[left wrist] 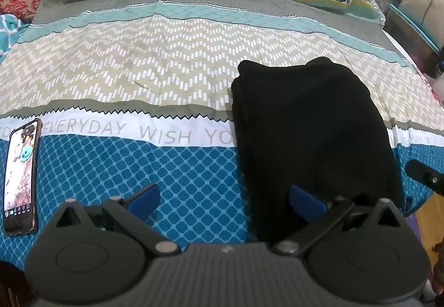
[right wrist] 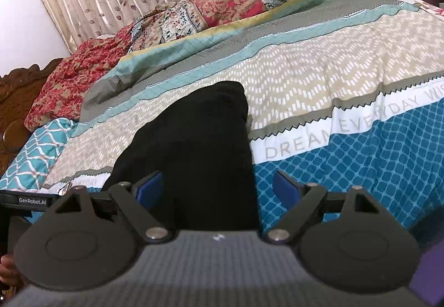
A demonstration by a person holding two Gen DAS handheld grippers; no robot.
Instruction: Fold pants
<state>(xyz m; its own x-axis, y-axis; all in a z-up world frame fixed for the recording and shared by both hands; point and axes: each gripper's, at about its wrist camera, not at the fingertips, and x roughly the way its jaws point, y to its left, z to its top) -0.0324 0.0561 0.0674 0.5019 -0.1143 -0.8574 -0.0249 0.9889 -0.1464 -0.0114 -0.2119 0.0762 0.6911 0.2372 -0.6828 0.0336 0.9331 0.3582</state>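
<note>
Pants folded to a long strip; likely one fold left.
Left view: black soft fabric pants (left wrist: 310,135) lie on patterned bedsheet (left wrist: 144,68); left tool (left wrist: 224,200) spread wide, grasping nothing. Right view: right tool (right wrist: 217,186) likewise released, straddling the pants' (right wrist: 194,146) near end.

We've got the pants (left wrist: 310,126) as a soft matt black cloth, lying on a printed cotton-looking bedsheet (left wrist: 172,57). Each gripper (left wrist: 224,200) is matt black plastic with shiny metal pins (blue pads look smooth). The phone (left wrist: 20,176) screen's glossy, the headboard (right wrist: 14,101) carved polished wood.
</note>
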